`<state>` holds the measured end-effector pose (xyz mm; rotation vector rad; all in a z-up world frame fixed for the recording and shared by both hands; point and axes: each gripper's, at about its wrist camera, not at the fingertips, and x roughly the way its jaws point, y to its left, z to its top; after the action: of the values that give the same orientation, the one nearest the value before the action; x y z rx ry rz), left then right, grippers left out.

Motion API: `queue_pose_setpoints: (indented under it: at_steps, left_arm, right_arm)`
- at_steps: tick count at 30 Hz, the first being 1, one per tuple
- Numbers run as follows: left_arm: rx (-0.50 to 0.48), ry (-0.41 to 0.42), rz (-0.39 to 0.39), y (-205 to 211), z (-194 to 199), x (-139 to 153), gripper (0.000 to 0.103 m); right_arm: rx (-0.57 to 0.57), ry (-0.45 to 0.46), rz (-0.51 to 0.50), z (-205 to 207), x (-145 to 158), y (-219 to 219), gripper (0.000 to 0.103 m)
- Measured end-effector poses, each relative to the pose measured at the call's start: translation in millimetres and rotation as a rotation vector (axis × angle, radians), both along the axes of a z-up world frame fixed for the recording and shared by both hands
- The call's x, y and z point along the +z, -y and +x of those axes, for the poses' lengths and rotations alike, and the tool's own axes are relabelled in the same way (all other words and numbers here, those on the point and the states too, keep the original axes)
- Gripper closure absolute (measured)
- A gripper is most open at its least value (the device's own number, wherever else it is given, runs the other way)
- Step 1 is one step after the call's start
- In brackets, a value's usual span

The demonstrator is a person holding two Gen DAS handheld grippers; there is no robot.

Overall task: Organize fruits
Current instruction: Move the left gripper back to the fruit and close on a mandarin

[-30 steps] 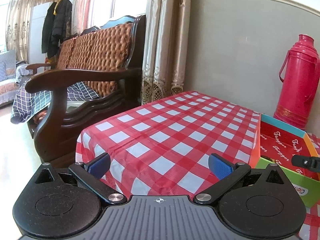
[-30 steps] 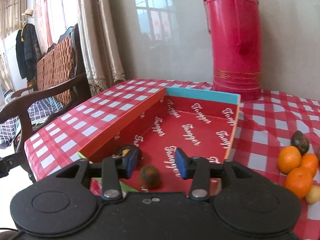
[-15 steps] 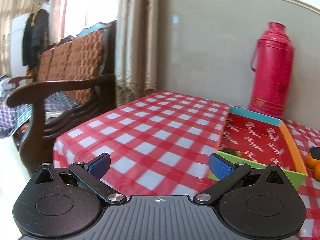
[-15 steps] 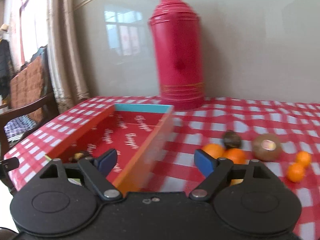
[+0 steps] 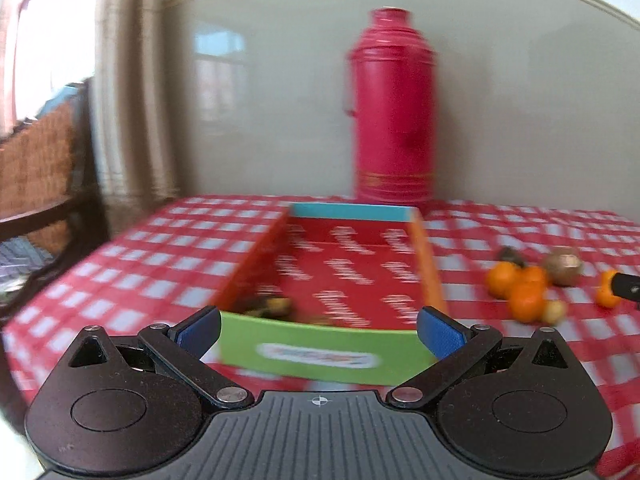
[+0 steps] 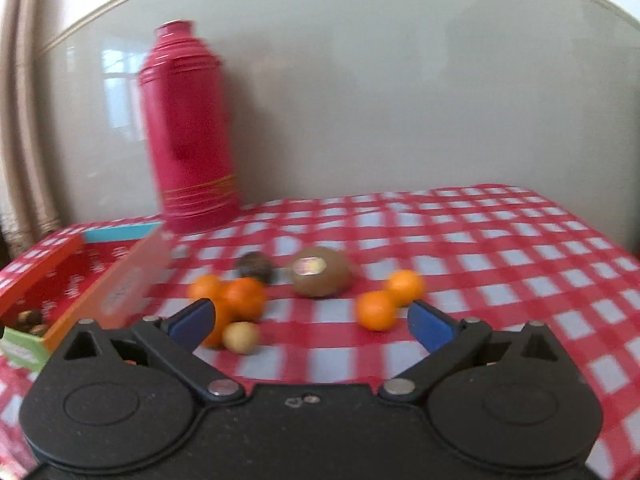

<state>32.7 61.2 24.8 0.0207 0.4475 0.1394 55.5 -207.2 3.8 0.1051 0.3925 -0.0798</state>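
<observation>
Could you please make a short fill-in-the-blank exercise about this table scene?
1. The tall flask standing by the wall is ____ in colour.
2. The near wall of the box is ____.
3. The kiwi lies on the ____ tablecloth, outside the box.
4. Nothing is between the pads of the right hand-held gripper, whose jaws are ____.

Missing words: red; green; checked; opening

box (image 5: 324,354) left of oranges (image 6: 240,298) | flask (image 5: 394,112) behind box | all on table (image 6: 500,240)
</observation>
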Motion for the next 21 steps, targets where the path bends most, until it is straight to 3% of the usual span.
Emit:
queue_pose_setpoints:
  at_steps: [10,15,21]
  left_arm:
    - [-0.193,-0.021,0.042,87,27,-1,0.0]
    - [-0.235,-0.044,0.044,116,40,-7,0.0]
    - [-0.258,-0.052,0.06,139,54,-14,0.0]
  right_arm:
    - [-0.191,0.045,-0.013,-36,2,51,0.006]
    - [-0.322,0.04,-0.041,-48,0,77,0.006]
    - [-0.392,0.04,-0.017,-65,-6,105,0.006]
